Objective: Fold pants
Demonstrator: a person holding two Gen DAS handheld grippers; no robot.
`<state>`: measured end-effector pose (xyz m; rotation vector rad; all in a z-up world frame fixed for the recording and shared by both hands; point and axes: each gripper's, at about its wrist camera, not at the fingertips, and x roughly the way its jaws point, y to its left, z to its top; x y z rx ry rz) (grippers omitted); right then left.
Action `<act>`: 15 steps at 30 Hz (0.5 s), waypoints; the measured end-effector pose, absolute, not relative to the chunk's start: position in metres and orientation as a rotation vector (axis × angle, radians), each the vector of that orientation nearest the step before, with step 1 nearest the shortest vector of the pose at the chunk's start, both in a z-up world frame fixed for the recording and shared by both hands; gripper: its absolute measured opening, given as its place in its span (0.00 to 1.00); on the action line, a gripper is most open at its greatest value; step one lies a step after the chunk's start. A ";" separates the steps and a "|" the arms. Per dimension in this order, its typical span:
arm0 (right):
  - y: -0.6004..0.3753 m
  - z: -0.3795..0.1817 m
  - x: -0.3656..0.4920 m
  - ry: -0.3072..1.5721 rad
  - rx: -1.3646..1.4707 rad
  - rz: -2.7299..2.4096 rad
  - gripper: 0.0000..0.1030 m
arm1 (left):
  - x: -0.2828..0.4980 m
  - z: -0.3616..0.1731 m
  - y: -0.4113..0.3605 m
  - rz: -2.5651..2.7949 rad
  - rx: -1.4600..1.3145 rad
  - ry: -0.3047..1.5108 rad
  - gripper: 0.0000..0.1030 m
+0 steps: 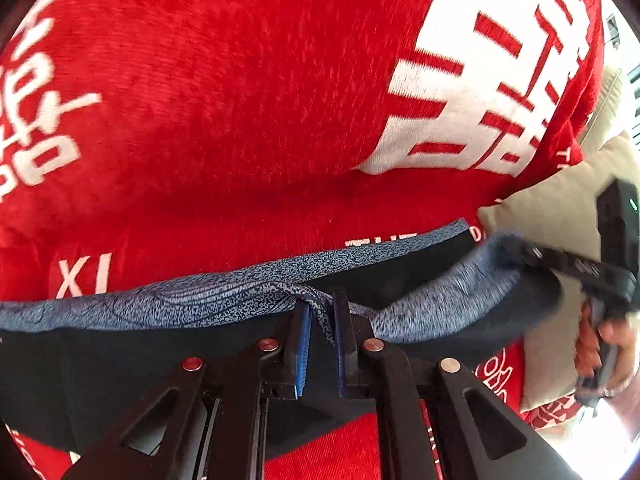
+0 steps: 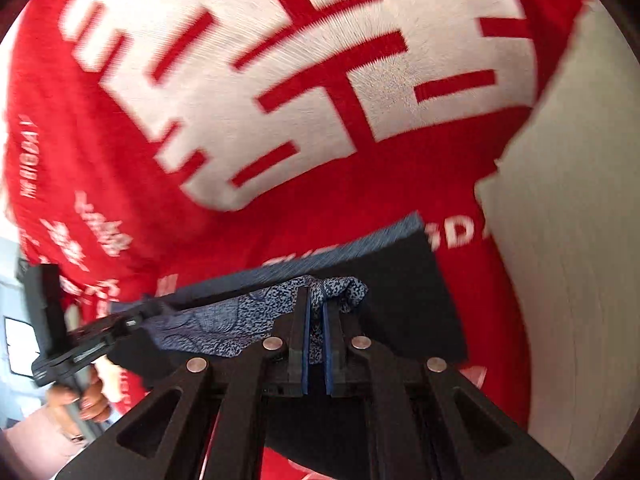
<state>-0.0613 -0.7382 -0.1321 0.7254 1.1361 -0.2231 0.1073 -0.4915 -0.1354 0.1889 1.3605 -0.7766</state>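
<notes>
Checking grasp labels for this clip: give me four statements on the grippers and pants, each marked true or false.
1. The left gripper pinches blue speckled fabric of the pants. True.
2. The right gripper hangs open, holding nothing. False: it is shut on the pants' edge.
3. The pants lie over a red blanket with white lettering. True.
4. The blanket is plain green. False: it is red with white characters.

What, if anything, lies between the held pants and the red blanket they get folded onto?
Nothing visible. Both the left gripper and right gripper already clamp the pants, and the red blanket beyond shows only its white print.
</notes>
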 end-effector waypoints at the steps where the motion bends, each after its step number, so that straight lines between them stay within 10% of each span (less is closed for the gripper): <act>1: -0.743 -0.141 -0.054 1.155 0.713 -0.230 0.05 | 0.107 -0.137 -0.493 -0.780 0.201 1.366 0.13; 6: -0.761 -0.184 -0.031 1.254 0.672 -0.287 0.05 | 0.097 -0.124 -0.482 -0.743 0.302 1.299 0.64; 10: -0.772 -0.197 -0.034 1.268 0.679 -0.323 0.07 | 0.094 -0.125 -0.470 -0.685 0.384 1.288 0.68; 14: -0.774 -0.166 -0.049 1.220 0.571 -0.432 0.61 | 0.092 -0.149 -0.461 -0.606 0.448 1.326 0.68; 15: -0.772 -0.157 -0.056 1.198 0.554 -0.427 0.61 | 0.091 -0.154 -0.460 -0.591 0.456 1.329 0.68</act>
